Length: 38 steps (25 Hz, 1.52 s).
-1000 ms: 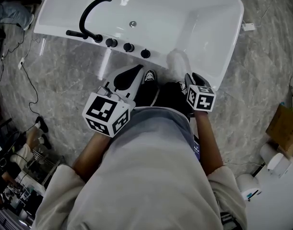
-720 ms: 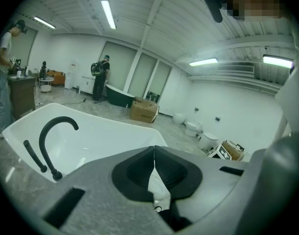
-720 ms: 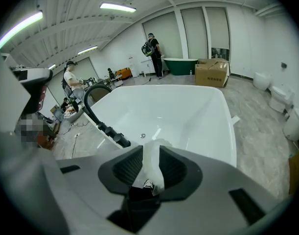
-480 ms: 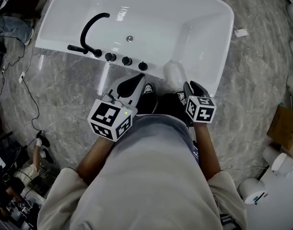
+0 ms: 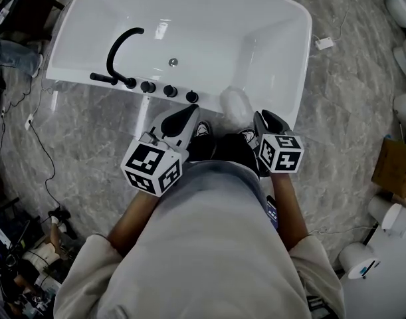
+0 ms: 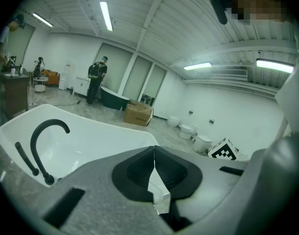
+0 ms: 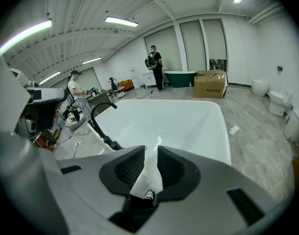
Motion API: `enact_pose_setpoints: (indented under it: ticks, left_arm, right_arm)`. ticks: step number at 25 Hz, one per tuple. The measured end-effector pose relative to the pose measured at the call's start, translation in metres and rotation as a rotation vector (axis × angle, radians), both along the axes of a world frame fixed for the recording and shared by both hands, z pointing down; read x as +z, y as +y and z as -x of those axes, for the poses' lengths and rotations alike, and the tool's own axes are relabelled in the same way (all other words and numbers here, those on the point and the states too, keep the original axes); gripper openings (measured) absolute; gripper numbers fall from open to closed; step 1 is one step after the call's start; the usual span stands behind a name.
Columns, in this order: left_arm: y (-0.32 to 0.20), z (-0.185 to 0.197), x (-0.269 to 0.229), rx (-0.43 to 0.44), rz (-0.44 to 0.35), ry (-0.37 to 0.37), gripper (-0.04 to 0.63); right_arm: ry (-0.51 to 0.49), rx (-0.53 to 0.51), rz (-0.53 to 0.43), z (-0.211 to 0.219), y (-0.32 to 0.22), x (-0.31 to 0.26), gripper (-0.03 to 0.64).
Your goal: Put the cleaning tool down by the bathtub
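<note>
The white bathtub (image 5: 269,18) with its black faucet (image 5: 119,48) lies ahead of me. A pale, whitish cleaning tool (image 5: 234,105) rests against the tub's near side on the floor, blurred in outline. My right gripper (image 5: 262,116) hovers just right of it, apart from it; its jaws are closing with nothing between them, and the tub (image 7: 169,121) shows through the gap of the right gripper (image 7: 151,151). My left gripper (image 5: 188,111) is held left of the tool, above the shoes. The left gripper (image 6: 154,150) has its tips touching and holds nothing.
Three black knobs (image 5: 169,90) line the tub's near rim. A white plug (image 5: 323,42) and cable lie on the marble floor at right; black cables (image 5: 40,131) trail at left. A cardboard box (image 5: 397,168) and white fixtures (image 5: 387,218) stand at the right. A person (image 7: 154,65) stands far behind the tub.
The tub and the white tool have slid down and left in the head view as the head moved. Both grippers stay in front of the body, near the tool.
</note>
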<state>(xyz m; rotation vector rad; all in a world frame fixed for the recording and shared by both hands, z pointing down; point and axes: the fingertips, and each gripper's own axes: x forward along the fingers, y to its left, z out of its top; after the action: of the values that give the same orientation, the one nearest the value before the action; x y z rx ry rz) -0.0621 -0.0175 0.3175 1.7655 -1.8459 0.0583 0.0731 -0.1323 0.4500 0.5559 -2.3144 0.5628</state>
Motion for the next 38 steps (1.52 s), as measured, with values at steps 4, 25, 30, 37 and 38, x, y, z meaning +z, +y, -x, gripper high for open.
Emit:
enact_pose_setpoints:
  ticks: [4,25,30,37,38]
  left_arm:
    - [-0.003,-0.001,-0.001,0.016,-0.006,-0.006,0.009]
    - [-0.026,0.025,-0.018,0.013,-0.069,-0.004,0.009]
    - [-0.027,0.027,-0.025,0.024,-0.092,-0.002,0.009]
    - [-0.031,0.028,-0.032,0.04,-0.116,-0.004,0.009]
    - [-0.03,0.028,-0.031,0.039,-0.112,-0.006,0.009]
  right_arm:
    - [-0.034,-0.001,-0.023,0.002,0.0,-0.02,0.074]
    - [-0.204,-0.003,-0.106,0.016,-0.011,-0.114,0.038]
    - [-0.231,-0.029,-0.144,0.021,-0.006,-0.134,0.027]
    - [-0.28,-0.023,-0.204,0.026,0.001,-0.158,0.012]
    - [-0.295,-0.012,-0.201,0.026,0.003,-0.16,0.011]
